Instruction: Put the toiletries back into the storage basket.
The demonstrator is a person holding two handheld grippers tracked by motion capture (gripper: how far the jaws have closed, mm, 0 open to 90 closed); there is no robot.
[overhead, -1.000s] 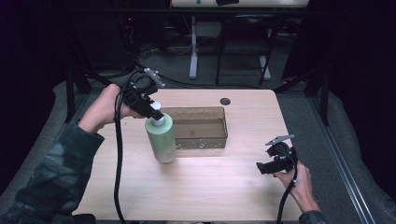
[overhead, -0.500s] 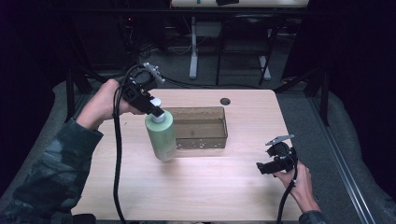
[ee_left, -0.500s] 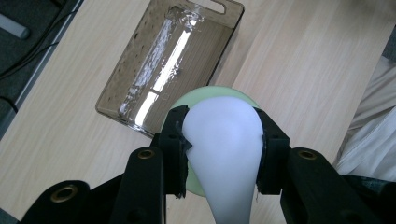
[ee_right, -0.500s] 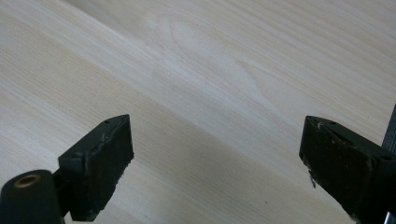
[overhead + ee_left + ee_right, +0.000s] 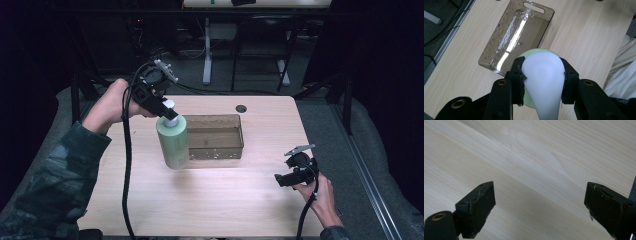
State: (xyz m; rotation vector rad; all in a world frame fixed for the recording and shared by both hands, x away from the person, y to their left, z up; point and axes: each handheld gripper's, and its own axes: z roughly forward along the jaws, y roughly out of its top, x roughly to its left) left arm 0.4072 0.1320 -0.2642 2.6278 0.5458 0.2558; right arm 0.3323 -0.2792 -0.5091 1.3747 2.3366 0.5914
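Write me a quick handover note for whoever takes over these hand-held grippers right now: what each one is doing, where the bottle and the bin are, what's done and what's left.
Left hand-held gripper: shut on the white cap of the green bottle, which is tilted, beside the left end of the bin, on or just above the table.
Right hand-held gripper: open, holding nothing, over bare table at the near right.
Clear bin: mid-table, nothing in it.
Done: bottle gripped by its cap.
Left, probably: move the bottle into the bin and release; the right gripper is free to steady the bin.
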